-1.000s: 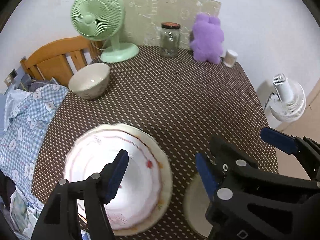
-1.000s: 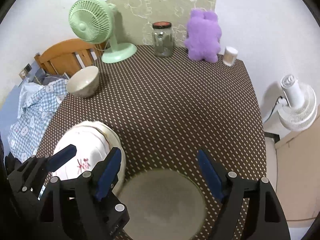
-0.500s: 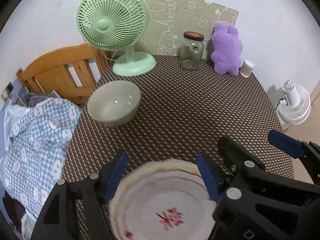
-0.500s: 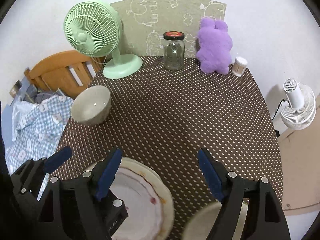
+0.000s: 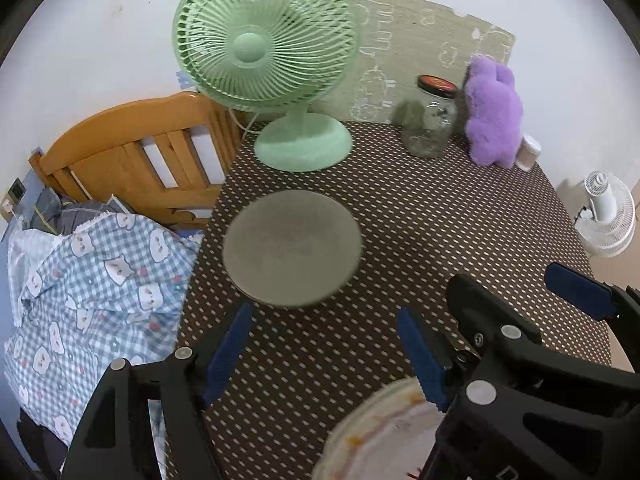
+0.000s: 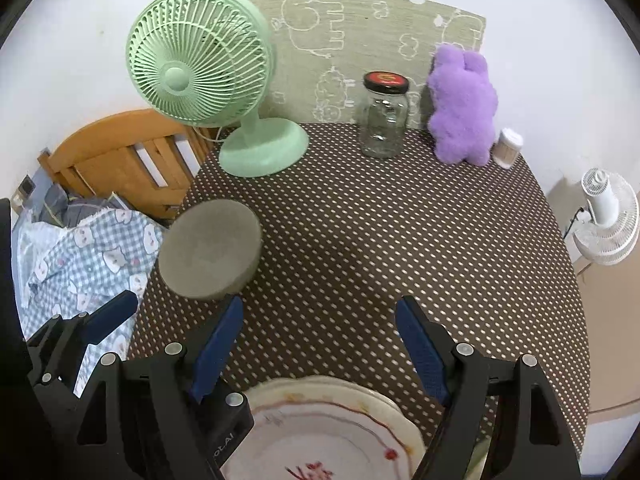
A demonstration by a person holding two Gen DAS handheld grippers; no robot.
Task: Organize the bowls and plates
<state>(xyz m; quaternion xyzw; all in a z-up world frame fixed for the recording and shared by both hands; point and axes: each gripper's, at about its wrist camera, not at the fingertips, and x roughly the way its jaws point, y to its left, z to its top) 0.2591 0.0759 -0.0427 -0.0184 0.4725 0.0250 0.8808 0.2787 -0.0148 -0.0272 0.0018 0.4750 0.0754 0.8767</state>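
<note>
Ceramic throughout, by the look of it: round grey-beige bowl [image 5: 292, 248] standing alone near the table's left edge, in front of the mint-green desk fan [image 5: 264, 46]; cream plate with wavy rim and red flower print [image 6: 324, 432] lying at the near edge of the brown dotted tablecloth [image 6: 400, 232], seemingly on top of a second plate, though hard to tell.

Left gripper [image 5: 324, 354], blue-padded, just been widening, nothing between the jaws, poised just short of the bowl. Right gripper [image 6: 320, 344] spread wide as well, empty, hanging over the plate's far rim without touching.

Likely handling: stiff, glazed, fairly heavy for its size, and prone to chip or crack if knocked or dropped. Glaze probably slick against the pads, so best pinched across the bowl's rim wall, one pad inside and one outside, on the side nearest the gripper. Bowl close to the table's edge above the blue checked bedding [image 5: 92, 264], so no sideways shove. Plate too flat for a top pinch; better taken at the rim, one finger slid under the lip. Blur on the bowl hides any rim detail.
</note>
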